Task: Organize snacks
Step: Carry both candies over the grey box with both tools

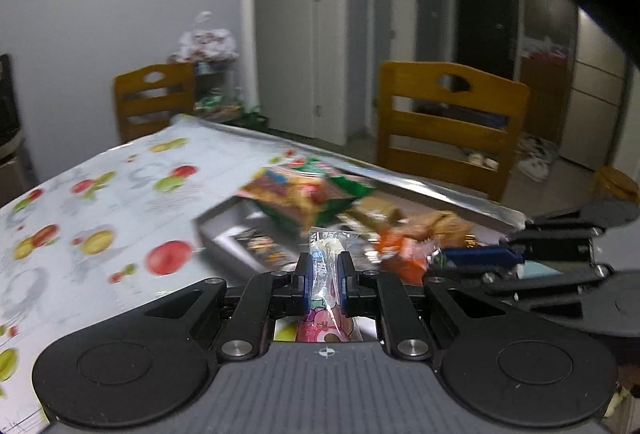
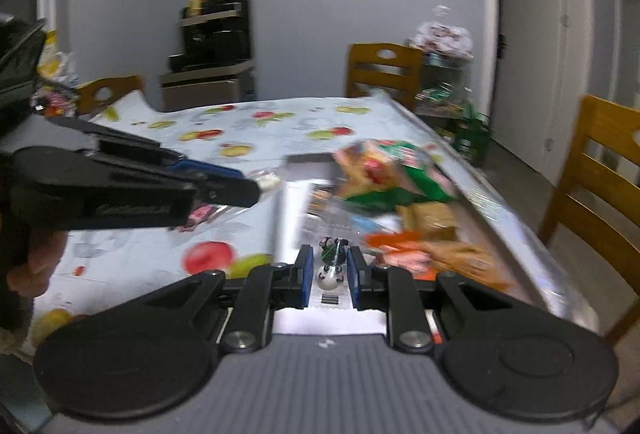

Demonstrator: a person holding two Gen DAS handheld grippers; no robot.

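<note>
Snack pile motion-blurred, labels unreadable; tray mostly hidden under packs; chair cut off at frame edge.

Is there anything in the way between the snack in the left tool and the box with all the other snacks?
Nothing visible blocks it. The left tool is shut on a pink snack packet, and only bare fruit-print tablecloth lies before the grey box. The big green bag already lies across the box's top.
</note>
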